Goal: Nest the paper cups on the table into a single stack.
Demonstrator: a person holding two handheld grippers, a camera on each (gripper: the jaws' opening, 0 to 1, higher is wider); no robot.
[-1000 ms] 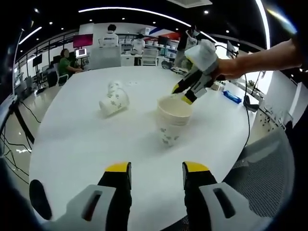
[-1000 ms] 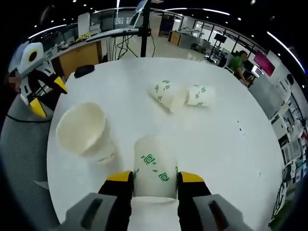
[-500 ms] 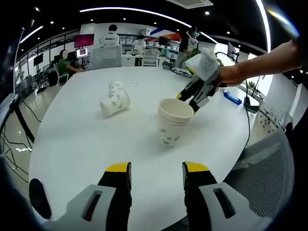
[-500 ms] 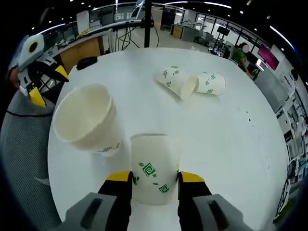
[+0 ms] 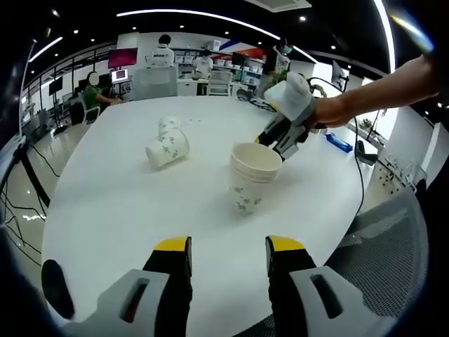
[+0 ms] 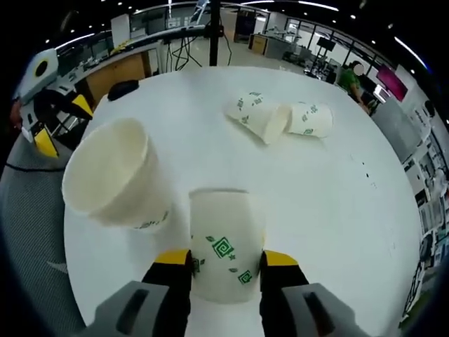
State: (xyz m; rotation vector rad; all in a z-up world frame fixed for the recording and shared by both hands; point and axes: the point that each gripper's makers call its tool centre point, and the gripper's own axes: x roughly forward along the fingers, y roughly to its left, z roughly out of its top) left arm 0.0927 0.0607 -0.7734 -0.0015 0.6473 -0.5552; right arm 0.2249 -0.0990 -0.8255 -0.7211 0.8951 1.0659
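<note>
An upright stack of white paper cups point(image 5: 251, 175) with green prints stands mid-table. Two more cups lie on their sides beyond it, the nearer lying cup point(image 5: 167, 148) touching the farther one point(image 5: 168, 125). My left gripper point(image 5: 228, 249) is open with nothing between its jaws, low over the near table edge. My right gripper point(image 6: 226, 258) is shut on a single paper cup point(image 6: 223, 225). In the left gripper view the right gripper point(image 5: 276, 139) hovers just right of the stack's rim. The right gripper view has the stack point(image 6: 112, 179) at its left and the lying cups point(image 6: 258, 119) farther off.
The round white table point(image 5: 105, 210) has a mesh chair point(image 5: 393, 232) at its right edge. A blue object point(image 5: 338, 141) lies near the far right edge and a dark object point(image 6: 126, 88) at another edge. People sit at desks behind.
My right gripper with its cup has drifted a little around the rim of the stack, staying close beside it. The left gripper has stayed where it was.
</note>
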